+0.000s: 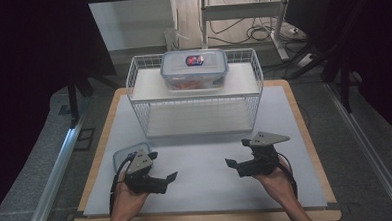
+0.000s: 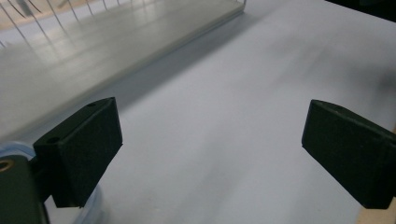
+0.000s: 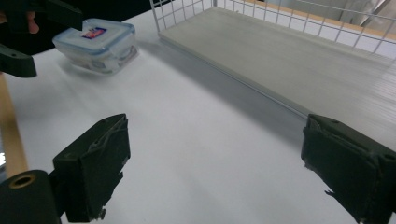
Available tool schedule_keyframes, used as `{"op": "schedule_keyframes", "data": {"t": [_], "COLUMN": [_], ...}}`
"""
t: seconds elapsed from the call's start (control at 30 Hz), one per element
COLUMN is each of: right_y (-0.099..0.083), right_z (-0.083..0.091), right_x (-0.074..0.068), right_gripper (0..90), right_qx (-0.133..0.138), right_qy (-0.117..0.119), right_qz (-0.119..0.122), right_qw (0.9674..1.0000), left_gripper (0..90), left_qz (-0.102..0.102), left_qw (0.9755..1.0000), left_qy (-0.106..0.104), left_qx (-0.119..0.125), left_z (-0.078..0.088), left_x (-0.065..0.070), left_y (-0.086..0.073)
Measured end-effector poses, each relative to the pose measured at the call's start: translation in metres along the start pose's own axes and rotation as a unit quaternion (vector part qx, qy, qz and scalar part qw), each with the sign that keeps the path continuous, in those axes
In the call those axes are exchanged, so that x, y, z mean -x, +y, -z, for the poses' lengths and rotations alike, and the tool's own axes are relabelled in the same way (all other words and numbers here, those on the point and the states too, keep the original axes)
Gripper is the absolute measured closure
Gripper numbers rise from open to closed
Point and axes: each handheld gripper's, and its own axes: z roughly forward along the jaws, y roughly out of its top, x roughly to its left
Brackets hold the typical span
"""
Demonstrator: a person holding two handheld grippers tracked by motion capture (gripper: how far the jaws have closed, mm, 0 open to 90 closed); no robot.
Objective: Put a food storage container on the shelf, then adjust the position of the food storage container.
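Small lidded container (image 1: 127, 154) is seen just beside the left gripper (image 1: 162, 167); both it and the right gripper (image 1: 238, 152) are held low, wide open, empty, jaws pointed inward.

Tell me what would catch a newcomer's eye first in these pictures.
Probably the white wire rack at the table's far side, with a large clear container on its top shelf. Nearer, the left gripper and right gripper hover open, and a small container sits beside the left one.

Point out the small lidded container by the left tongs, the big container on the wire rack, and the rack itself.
small container (image 3: 95, 43): right gripper view, on its lid.
big container (image 1: 194, 65): high view, on its lid.
wire rack (image 1: 130, 82): high view, on its left wire wall.
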Motion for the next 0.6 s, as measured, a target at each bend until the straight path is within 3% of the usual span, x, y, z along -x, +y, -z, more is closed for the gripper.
{"op": "schedule_keyframes", "data": {"t": [0.27,0.47,0.6], "right_y": [-0.024,-0.024,-0.027], "right_z": [-0.001,0.0,-0.002], "right_x": [0.003,0.003,0.005], "right_gripper": [8.2,8.2,8.9], "right_qx": [-0.026,-0.021,-0.027], "right_qy": [-0.007,-0.012,-0.018], "right_qz": [-0.016,-0.015,-0.014], "right_qw": [0.9995,0.9996,0.9994], "left_gripper": [4.9,2.3,7.7], "left_qz": [0.017,0.031,0.051], "left_qw": [0.9997,0.9975,0.9946], "left_qy": [0.006,0.047,0.079], "left_qx": [-0.018,-0.043,-0.044], "left_z": [-0.002,0.006,0.017], "left_x": [-0.003,-0.014,-0.027], "left_y": [-0.003,-0.008,-0.012]}}
